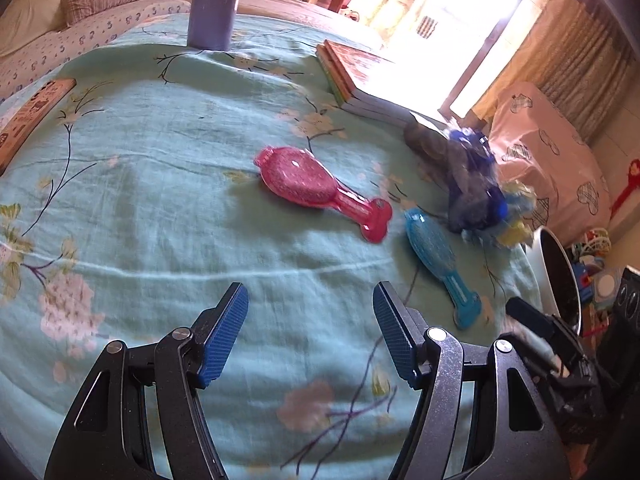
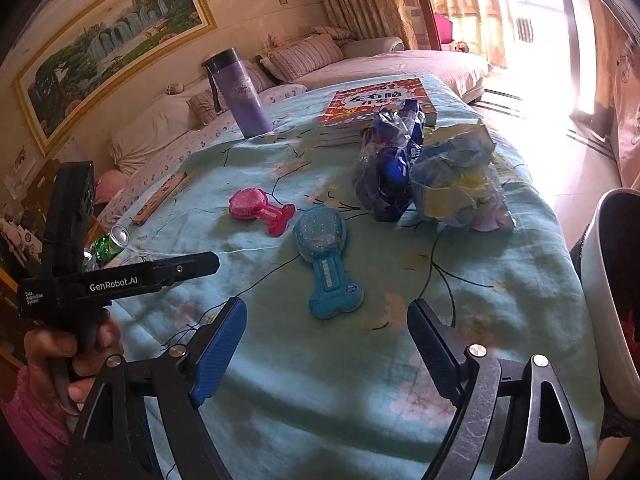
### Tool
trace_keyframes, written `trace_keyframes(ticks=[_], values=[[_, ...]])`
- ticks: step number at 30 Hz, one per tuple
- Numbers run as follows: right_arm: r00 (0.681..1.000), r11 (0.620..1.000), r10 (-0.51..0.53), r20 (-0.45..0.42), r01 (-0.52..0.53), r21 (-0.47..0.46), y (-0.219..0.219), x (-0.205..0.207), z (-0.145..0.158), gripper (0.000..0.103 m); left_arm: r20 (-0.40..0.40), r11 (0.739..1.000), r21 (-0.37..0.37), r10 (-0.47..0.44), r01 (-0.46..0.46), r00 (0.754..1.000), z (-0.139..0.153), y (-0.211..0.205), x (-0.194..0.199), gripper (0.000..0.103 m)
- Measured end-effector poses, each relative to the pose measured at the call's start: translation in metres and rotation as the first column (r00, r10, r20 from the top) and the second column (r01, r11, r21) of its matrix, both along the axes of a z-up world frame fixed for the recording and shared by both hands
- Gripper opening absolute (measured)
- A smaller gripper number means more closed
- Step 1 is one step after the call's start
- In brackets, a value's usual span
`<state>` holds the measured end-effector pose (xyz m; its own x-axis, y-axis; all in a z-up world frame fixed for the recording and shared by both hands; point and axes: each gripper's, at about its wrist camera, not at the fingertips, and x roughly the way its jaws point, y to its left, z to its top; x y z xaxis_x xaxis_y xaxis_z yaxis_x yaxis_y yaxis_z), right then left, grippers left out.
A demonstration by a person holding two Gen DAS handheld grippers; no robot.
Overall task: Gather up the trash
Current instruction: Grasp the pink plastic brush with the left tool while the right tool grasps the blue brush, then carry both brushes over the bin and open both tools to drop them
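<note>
Two crumpled wrappers lie on the teal flowered bedspread (image 2: 500, 280): a dark blue one (image 2: 388, 164) (image 1: 472, 184) and a light blue and yellow one (image 2: 456, 180) (image 1: 516, 216) beside it. My right gripper (image 2: 326, 336) stands open over the cloth, short of the wrappers, with nothing between its pads. My left gripper (image 1: 310, 320) is open too and holds nothing; it hangs near the front of the bedspread (image 1: 160, 220). In the right wrist view it (image 2: 210, 262) shows from the side, held by a hand (image 2: 68, 356).
A pink brush (image 2: 262, 208) (image 1: 320, 188) and a blue brush (image 2: 326, 256) (image 1: 440, 264) lie between the grippers and the wrappers. Stacked books (image 2: 380, 104) and a purple bottle (image 2: 240, 96) stand behind. A white bin (image 2: 608, 300) (image 1: 556, 276) stands at the right edge. A green can (image 2: 110, 244) sits left.
</note>
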<state>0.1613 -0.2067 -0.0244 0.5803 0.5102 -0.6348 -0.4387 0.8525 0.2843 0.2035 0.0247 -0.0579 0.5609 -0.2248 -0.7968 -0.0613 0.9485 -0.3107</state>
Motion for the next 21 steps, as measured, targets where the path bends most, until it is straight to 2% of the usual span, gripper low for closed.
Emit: trace_keyframes(ticks=[4,8,12,13,15,16,17,19,21], values=[[1.0,0.998,0.024,-0.002,-0.024,-0.06,0.016,0.015,-0.002,0.073,-0.025,0.999,-0.034,0.033,-0.034,0.999,0.0,0.009,0.023,0.066],[0.999,0.994,0.03,-0.022,-0.032,-0.104,0.029,0.03,-0.008,0.064,-0.041,0.999,-0.017,0.05,-0.051,0.998,0.0,0.007,0.049,0.076],[0.999,0.989,0.029,-0.032,-0.033,-0.141,0.037,0.037,-0.014,0.055,-0.051,0.996,-0.025,0.087,-0.088,0.995,-0.002,0.008,0.069,0.076],[0.999,0.989,0.027,-0.029,-0.031,-0.143,0.037,0.037,-0.013,0.053,-0.048,0.996,-0.013,0.092,-0.092,0.995,-0.002,0.006,0.073,0.076],[0.999,0.989,0.017,-0.03,-0.022,-0.15,0.035,0.037,-0.013,0.038,-0.032,0.995,0.03,0.095,-0.094,0.995,-0.003,0.002,0.079,0.076],[0.999,0.99,0.015,-0.035,-0.02,-0.143,0.032,0.037,-0.013,0.024,-0.027,0.995,0.053,0.089,-0.088,0.996,-0.004,-0.001,0.081,0.076],[0.999,0.992,0.012,-0.042,-0.017,-0.128,0.028,0.037,-0.013,0.02,-0.014,0.992,0.101,0.074,-0.072,0.997,-0.005,-0.008,0.083,0.07],[0.998,0.997,-0.002,-0.065,-0.003,-0.075,0.016,0.034,-0.015,0.02,0.003,0.979,0.201,0.042,-0.042,0.999,-0.007,-0.02,0.083,0.057],[0.997,0.999,-0.021,-0.076,0.017,-0.048,0.003,0.028,-0.015,0.02,0.023,0.969,0.249,0.0,-0.006,1.0,-0.008,-0.029,0.078,0.055]])
